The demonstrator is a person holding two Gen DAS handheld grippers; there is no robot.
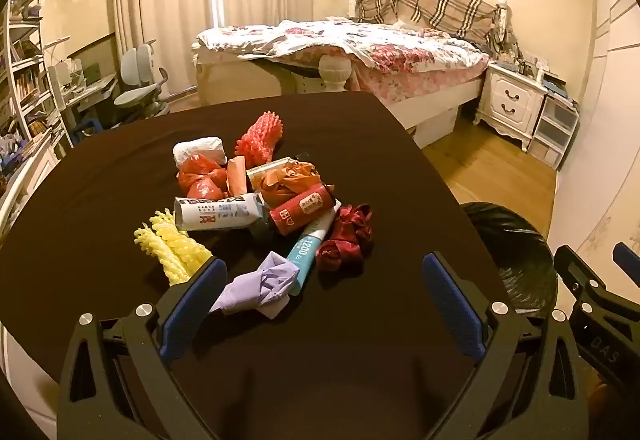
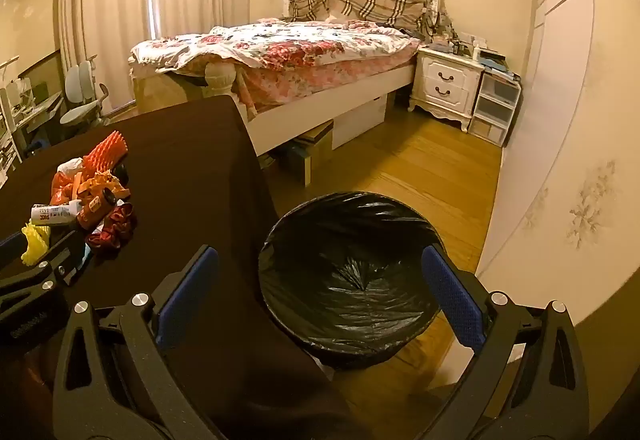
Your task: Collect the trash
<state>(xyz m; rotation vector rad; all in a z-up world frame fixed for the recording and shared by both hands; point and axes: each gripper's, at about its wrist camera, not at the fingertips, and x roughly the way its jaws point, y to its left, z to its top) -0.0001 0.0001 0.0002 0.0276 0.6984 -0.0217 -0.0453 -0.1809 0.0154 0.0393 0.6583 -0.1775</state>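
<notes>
A heap of trash lies on the dark-clothed table [image 1: 100, 180]: yellow foam netting [image 1: 172, 248], a crumpled lilac wrapper [image 1: 260, 284], a white carton [image 1: 218, 216], a red tube [image 1: 302, 210], a dark red ribbon wad [image 1: 346, 238], orange bags and red foam netting [image 1: 260, 138]. My left gripper [image 1: 324, 280] hangs open just in front of the heap, with the lilac wrapper beside its left finger and nothing gripped. My right gripper [image 2: 320, 276] is open above the table's corner, facing the bin lined with a black bag [image 2: 348, 280]. The same heap [image 2: 88, 200] shows at the left of the right wrist view.
The bin [image 1: 516, 252] stands on the wooden floor right of the table. Behind are a bed [image 1: 352, 48] with a floral quilt, a white nightstand [image 1: 512, 100], plastic drawers [image 1: 554, 128], and a desk with a chair [image 1: 140, 80] at the left.
</notes>
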